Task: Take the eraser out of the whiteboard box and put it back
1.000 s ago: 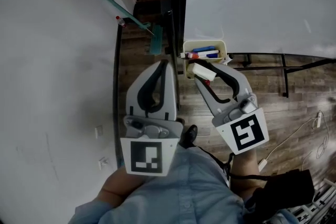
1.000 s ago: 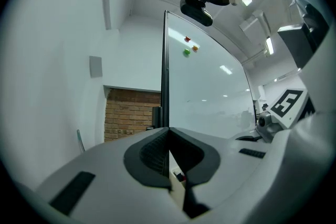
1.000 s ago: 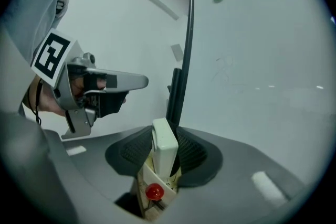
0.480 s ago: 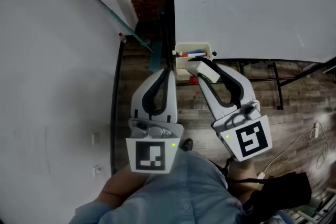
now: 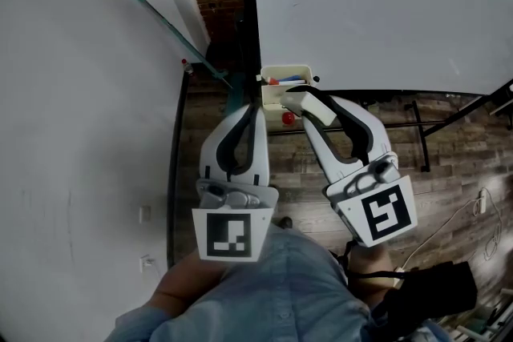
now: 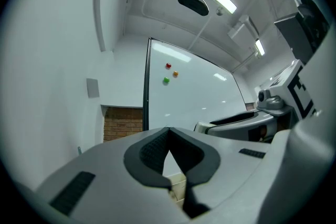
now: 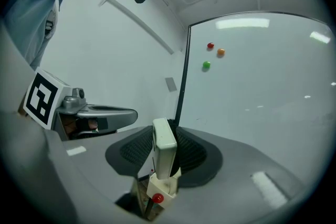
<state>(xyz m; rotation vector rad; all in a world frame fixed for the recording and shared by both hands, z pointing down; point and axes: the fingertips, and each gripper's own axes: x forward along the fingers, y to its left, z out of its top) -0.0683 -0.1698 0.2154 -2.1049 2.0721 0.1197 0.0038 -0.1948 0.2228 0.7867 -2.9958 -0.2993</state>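
The right gripper [image 5: 308,102] is clamped on the white, rounded-edged block eraser [image 7: 164,148], its dark ribbed pads pressing both long faces so the eraser stands on edge between them. The left gripper [image 5: 255,110] has its jaws closed tip to tip with nothing between them, and it hangs just left of the right one.

The eraser is out of the cream plastic whiteboard box [image 5: 276,95], held just in front of the box's near rim. In the right gripper view the box shows below the eraser.

A second ago the eraser lay across the box's front edge, low against the marker pens. Since then both grippers have come up, the right one more, and the eraser sits clear of the opening. The grip on it has not changed. The box has slid up and to the left in the head view, and a small round red magnet [image 5: 287,118] below it, unseen a second ago, is in plain sight. The blue and red marker pens [image 5: 292,80] remain inside the box.

The large white whiteboard [image 5: 377,12] carries three more small round magnets [image 7: 210,45], red, orange and green.
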